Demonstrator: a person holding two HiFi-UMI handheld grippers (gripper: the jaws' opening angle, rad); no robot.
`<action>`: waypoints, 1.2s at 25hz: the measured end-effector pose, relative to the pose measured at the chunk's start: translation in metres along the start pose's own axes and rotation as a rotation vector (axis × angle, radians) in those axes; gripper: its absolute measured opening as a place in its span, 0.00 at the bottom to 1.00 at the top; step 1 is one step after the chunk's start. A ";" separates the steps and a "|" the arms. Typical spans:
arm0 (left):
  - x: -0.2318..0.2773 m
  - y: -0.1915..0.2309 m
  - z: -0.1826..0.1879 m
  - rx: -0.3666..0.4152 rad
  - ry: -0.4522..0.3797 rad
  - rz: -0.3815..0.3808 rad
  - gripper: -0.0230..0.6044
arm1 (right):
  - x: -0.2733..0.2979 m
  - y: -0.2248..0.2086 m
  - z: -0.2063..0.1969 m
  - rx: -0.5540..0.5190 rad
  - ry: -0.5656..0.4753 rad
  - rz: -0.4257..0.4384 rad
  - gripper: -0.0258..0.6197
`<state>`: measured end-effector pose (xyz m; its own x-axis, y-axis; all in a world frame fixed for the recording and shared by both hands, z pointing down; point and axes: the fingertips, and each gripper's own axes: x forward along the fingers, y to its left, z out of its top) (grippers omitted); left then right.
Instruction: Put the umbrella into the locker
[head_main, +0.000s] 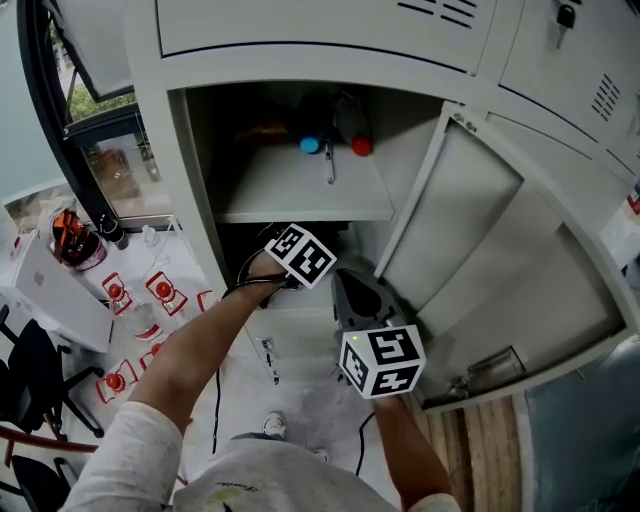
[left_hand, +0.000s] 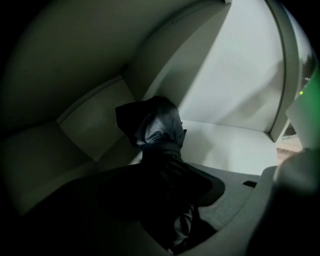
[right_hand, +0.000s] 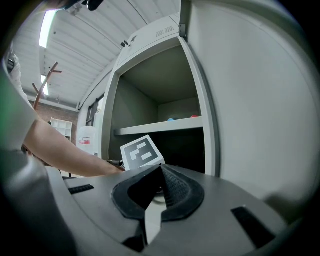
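The dark folded umbrella (left_hand: 158, 131) sticks out ahead of my left gripper (left_hand: 168, 186), which is shut on its lower part. It sits inside the grey locker's lower compartment, above the pale floor panel (left_hand: 235, 150). In the head view only that gripper's marker cube (head_main: 300, 255) shows at the compartment's mouth; its jaws and the umbrella are hidden in the dark below the shelf (head_main: 300, 190). My right gripper (head_main: 352, 288) hangs just outside the locker, to the right of the left one. Its jaws (right_hand: 161, 172) meet at the tips with nothing between them.
The locker door (head_main: 490, 270) stands open to the right. On the shelf are a blue-capped item (head_main: 310, 145) and a red-capped item (head_main: 361, 146). A white table (head_main: 140, 300) with small red-marked packs and dark chairs (head_main: 30, 385) stand at the left.
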<state>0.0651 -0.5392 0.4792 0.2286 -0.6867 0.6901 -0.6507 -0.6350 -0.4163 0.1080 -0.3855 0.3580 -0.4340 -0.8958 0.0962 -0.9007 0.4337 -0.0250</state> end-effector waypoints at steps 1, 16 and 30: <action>0.001 0.000 0.000 0.002 0.002 -0.001 0.43 | 0.000 0.000 0.000 0.001 0.001 -0.001 0.04; 0.001 0.001 0.000 0.008 -0.016 -0.006 0.45 | 0.003 0.004 -0.005 0.007 0.013 0.003 0.04; -0.003 -0.002 -0.001 0.006 0.003 0.021 0.45 | -0.009 0.000 -0.002 0.013 0.009 -0.011 0.04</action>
<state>0.0646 -0.5355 0.4787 0.2130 -0.6990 0.6826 -0.6514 -0.6223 -0.4341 0.1123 -0.3769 0.3595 -0.4241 -0.8995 0.1053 -0.9055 0.4227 -0.0366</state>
